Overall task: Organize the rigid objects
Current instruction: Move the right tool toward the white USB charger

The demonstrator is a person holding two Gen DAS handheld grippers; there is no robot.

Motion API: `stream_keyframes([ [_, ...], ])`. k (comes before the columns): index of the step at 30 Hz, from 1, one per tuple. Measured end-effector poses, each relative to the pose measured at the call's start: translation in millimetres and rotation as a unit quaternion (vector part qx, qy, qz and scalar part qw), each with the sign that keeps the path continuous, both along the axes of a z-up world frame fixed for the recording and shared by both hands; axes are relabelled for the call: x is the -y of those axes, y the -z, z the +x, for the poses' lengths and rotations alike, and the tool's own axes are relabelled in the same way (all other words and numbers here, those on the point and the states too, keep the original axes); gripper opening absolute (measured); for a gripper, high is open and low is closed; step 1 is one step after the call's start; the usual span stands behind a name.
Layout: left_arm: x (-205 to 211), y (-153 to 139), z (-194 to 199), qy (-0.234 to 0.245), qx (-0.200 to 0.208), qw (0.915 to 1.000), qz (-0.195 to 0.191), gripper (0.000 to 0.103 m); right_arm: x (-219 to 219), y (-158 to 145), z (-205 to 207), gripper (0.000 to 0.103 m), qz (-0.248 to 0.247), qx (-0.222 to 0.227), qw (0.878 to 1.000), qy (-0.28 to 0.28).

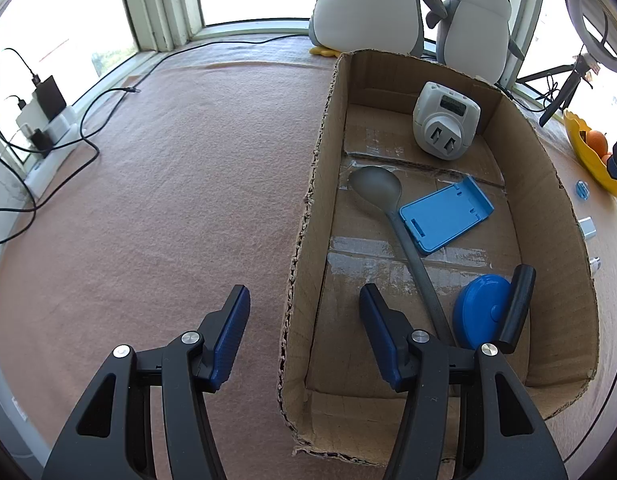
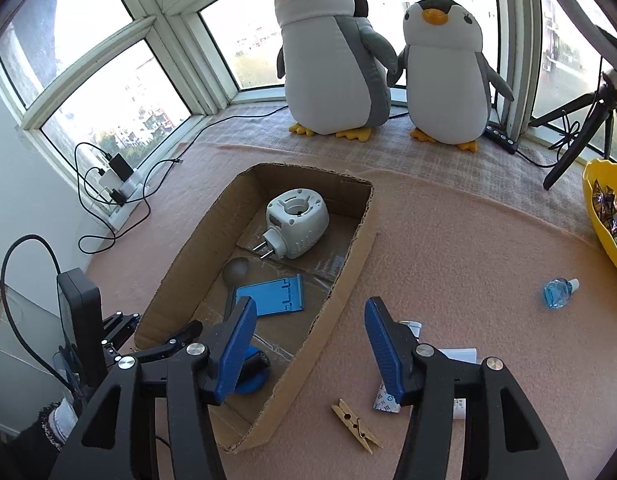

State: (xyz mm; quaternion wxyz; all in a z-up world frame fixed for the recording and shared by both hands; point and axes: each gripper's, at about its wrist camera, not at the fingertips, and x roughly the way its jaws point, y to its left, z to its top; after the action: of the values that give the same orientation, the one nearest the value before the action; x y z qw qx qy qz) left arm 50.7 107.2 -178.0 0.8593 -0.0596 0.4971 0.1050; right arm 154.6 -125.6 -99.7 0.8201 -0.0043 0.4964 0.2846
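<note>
Two grippers, left [image 1: 304, 312] and right [image 2: 310, 324], are hanging spread wide and gripping nothing; we are noting the cardboard box [image 2: 348, 256] holding plug-in timer [image 2: 296, 228], grey spoon [image 1: 382, 196], blue phone stand [image 1: 444, 212]; wooden clothespin [image 2: 356, 426] is lying outside on the blanket

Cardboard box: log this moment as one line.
left claw: open, over box wall | right claw: open, empty | cardboard box: spoon, blue stand, plug | outside: clothespin, blue bottle

Two plush penguins [image 2: 336, 52] by the window; yellow bowl [image 2: 600, 216]; tripod [image 2: 580, 128].
</note>
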Motion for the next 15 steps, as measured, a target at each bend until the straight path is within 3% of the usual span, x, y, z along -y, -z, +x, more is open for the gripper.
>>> stream_keyframes([
  [8, 0.1, 0.1, 0.5, 0.001, -0.001, 1.0, 0.002, 0.058, 71.3, 12.1, 9.3, 0.059, -0.031, -0.015, 0.997, 0.066],
  [15, 0.1, 0.7, 1.1, 0.001, -0.001, 1.0, 0.003, 0.058, 87.8, 35.3, 6.4, 0.07, -0.056, -0.031, 0.995, 0.073],
])
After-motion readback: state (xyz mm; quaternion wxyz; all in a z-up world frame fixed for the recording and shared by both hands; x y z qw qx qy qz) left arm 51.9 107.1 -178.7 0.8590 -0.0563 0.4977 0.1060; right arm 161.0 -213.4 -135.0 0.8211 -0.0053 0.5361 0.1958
